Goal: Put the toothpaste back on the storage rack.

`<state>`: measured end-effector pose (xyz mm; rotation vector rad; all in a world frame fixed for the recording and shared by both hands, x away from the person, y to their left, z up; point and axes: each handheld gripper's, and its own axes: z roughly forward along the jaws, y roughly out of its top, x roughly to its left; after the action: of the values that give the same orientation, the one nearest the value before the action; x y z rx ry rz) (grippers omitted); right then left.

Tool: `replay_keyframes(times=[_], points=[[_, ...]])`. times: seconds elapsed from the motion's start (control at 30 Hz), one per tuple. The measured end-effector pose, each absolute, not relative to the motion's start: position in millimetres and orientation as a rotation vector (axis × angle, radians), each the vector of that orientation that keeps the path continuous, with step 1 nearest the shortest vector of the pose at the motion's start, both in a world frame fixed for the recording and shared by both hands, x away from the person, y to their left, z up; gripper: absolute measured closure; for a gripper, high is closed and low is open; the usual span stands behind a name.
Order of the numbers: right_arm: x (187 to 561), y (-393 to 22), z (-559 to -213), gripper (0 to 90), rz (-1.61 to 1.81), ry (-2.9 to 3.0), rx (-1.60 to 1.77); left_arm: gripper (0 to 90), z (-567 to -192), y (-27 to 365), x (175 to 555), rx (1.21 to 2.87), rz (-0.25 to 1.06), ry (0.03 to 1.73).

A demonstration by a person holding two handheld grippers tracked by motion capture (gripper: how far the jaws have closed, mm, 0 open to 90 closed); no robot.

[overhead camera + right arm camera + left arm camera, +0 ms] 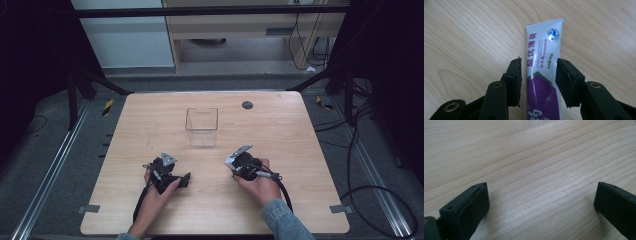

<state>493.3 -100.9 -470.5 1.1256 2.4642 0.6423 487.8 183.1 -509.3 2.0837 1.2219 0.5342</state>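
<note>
A white and purple toothpaste tube [544, 57] printed "PROBIOTIC" lies flat on the wooden table [469, 37], its crimped end pointing away from the camera. My right gripper [537, 70] straddles the tube's middle. A strip of table shows between the left pad and the tube, while the right pad stands at the tube's edge; the jaws are open. In the high view the right gripper [245, 164] rests low at the table's front right in a hand. My left gripper [541, 195] is wide open over bare wood, and sits at the front left [172, 176].
A clear, empty square container [202, 126] stands upright in the middle of the table [150, 115]. A small dark round disc [247, 105] lies near the far edge. Black frame legs and cables surround the table on the floor.
</note>
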Motion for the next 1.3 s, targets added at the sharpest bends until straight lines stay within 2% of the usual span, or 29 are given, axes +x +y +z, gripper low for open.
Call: replay_keyframes(times=[0.83,1.3], points=[[507,-97,-474,64.2,0.562,2.492,1.136,0.0,-509,183,488,2.084,0.534,1.222],[512,-97,-473,60.8,0.56,2.509,1.162,0.0,-509,183,488,2.083,0.534,1.222]])
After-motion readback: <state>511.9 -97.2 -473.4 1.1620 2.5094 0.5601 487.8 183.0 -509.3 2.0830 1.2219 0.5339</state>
